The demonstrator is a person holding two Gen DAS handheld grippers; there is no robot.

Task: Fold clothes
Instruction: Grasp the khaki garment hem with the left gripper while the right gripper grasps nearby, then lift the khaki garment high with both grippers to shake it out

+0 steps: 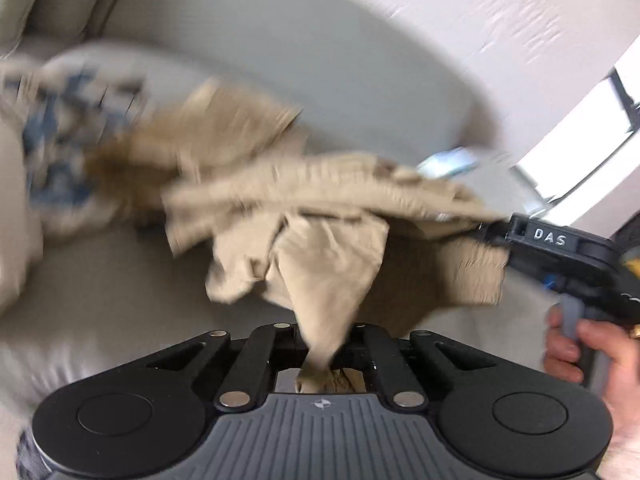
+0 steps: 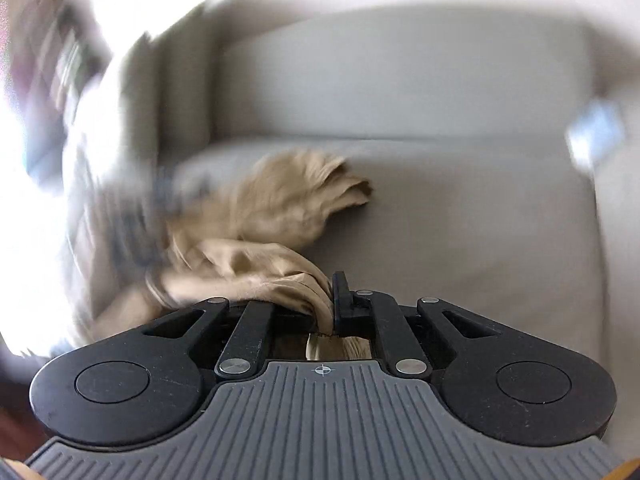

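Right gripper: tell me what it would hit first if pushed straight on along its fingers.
Apart from the tan garment the right gripper already clamps, most likely the grey sofa seat, then its backrest; blur leaves depth unclear.

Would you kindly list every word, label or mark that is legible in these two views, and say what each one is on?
"DAS": raised white letters on the black body of the right tongs, seen from the left wrist view.
No other text: the grey housings carry only a small crosshair mark, not lettering.
The patterned cushion is too blurred to show any text.
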